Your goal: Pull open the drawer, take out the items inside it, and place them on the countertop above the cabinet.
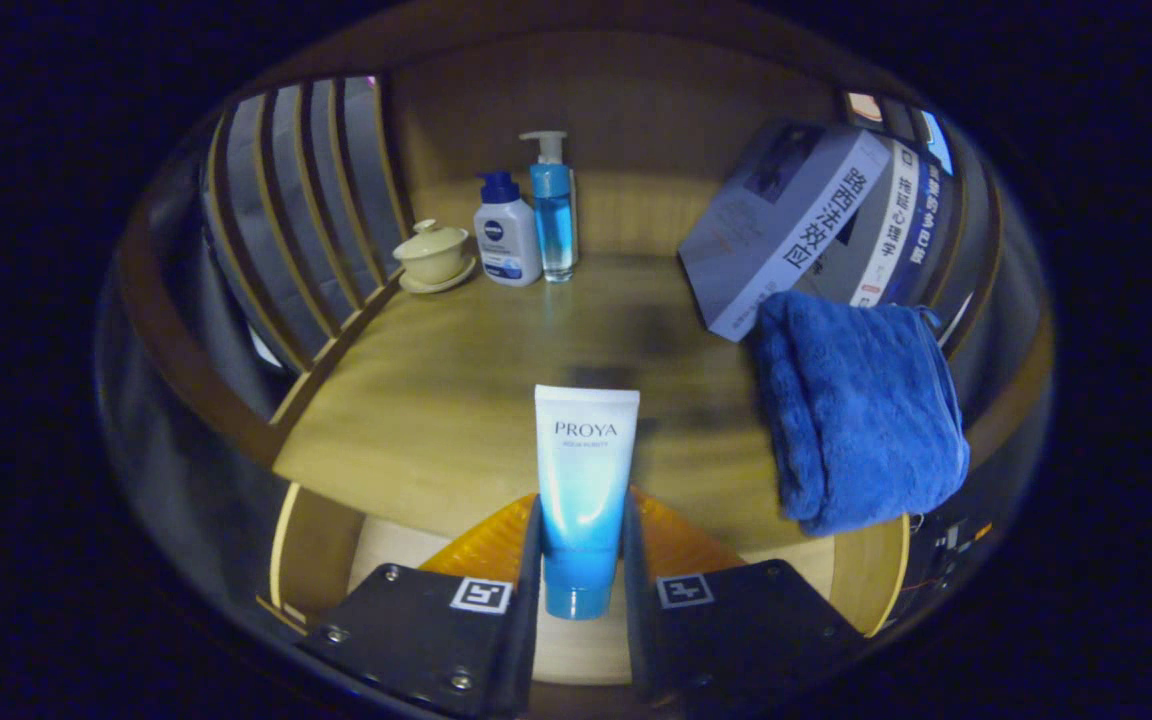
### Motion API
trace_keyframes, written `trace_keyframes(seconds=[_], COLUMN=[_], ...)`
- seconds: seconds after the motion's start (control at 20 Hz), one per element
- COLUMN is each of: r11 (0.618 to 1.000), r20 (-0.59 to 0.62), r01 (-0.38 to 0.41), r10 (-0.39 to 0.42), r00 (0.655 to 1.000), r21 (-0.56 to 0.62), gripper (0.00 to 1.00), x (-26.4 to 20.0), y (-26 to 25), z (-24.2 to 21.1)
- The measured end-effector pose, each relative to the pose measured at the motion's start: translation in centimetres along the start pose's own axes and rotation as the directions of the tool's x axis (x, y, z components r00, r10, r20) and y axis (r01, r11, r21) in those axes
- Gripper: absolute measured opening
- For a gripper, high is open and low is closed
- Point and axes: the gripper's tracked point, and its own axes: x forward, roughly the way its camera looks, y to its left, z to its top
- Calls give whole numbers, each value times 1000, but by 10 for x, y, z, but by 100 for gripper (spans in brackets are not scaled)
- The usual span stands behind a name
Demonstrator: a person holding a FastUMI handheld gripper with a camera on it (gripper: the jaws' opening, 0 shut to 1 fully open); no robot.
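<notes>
Gripper point(581, 590) clamped on the white-to-blue squeeze tube w/ blue cap point(584, 490) – both fingers pressing its lower body, cap end down between them, flat crimped end pointing up and away. Jaws only a tube's width apart, grip looks centred.

Below and behind the tube, the open light-wood drawer point(316, 545) shows, w/ an orange ribbed item point(481, 545) inside it. So the tube looks lifted out, hanging over the drawer's front edge, facing the wooden countertop point(456, 380).

Step in hand, by my read: carry it fwd and set it down on top. How to do it well – aim for the bare stretch just ahead of the fingers. Plenty of room there. Keep well off the folded blue towel point(861, 410) to the right, which hangs over the counter edge, and the grey-white printed carton point(786, 225) behind it.

Far back near the slatted side: cream lidded cup on saucer point(433, 255), white pump bottle w/ dark blue top point(506, 235), clear blue pump bottle point(553, 215). No need to go near those.

Tip: lay the tube flat, not on its cap – narrow base, likely to topple. Lower till it's on the wood, then release.
</notes>
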Motion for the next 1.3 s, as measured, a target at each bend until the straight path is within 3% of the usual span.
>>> trace_keyframes(seconds=[0.25, 0.55, 0.7, 0.8, 0.85, 1.05, 1.3], r11=[998, 999, 999, 997, 996, 993, 991], r20=[15, 41, 62, 91, 111, 203, 355], r01=[12, 25, -3, -33, -42, -96, -127], r10=[-13, -26, 0, 26, 33, 80, 105], r00=[1000, 999, 998, 995, 993, 976, 929], r21=[56, 34, 54, 76, 82, 66, 39], gripper=[38, 38, 50, 63, 64, 64, 64], x=[28, 37, 29, 14, 4, -54, -132], y=[0, -2, 4, 8, 9, 16, 20], z=[22, 24, 24, 25, 27, 25, -5])
